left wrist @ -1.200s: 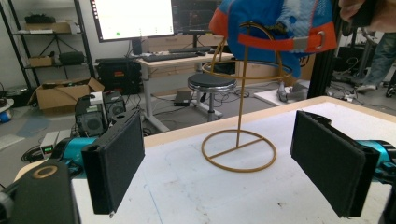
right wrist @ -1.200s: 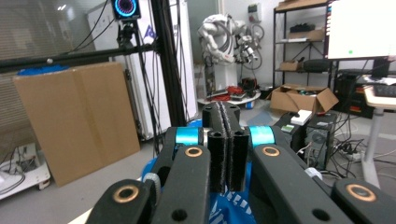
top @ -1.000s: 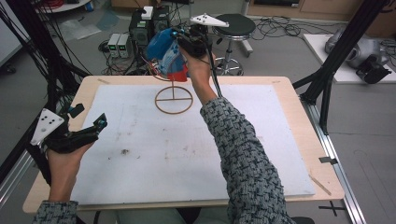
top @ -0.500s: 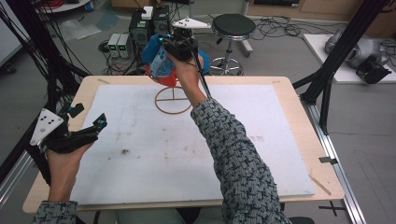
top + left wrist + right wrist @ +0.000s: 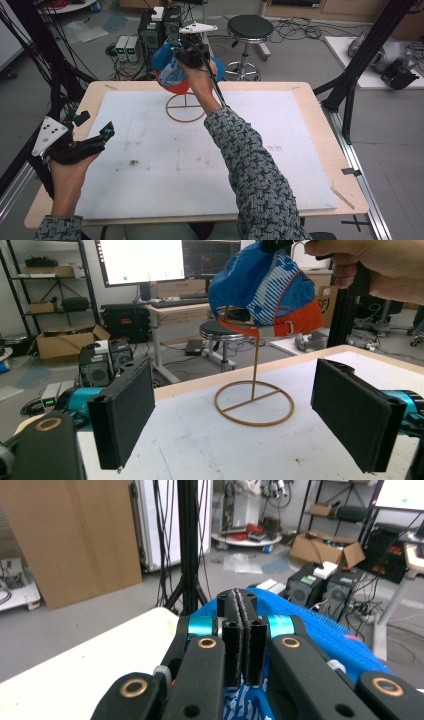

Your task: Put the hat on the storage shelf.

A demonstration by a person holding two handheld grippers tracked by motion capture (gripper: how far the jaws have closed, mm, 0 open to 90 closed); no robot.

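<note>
A blue and white cap (image 5: pixel 171 75) with an orange brim hangs at the top of a thin brass wire stand (image 5: pixel 186 107) at the far middle of the table. My right gripper (image 5: pixel 184 54) is shut on the cap's blue fabric (image 5: pixel 320 630), its pads (image 5: pixel 241 602) pressed together. From the left gripper view the cap (image 5: pixel 265 290) covers the stand's top, above its pole (image 5: pixel 256 365); whether it rests there I cannot tell. My left gripper (image 5: pixel 95 125) is held near the table's left edge, open, with nothing between its pads (image 5: pixel 125 420).
A white mat (image 5: pixel 200 165) covers most of the wooden table (image 5: pixel 320 125). Black frame posts (image 5: pixel 360 65) stand at both sides. Behind the table are a round stool (image 5: pixel 250 27) and computer boxes (image 5: pixel 160 25) on the floor.
My right hand has carried the cap to the left and slightly down, onto the top of the stand. The left hand has stayed where it was.
</note>
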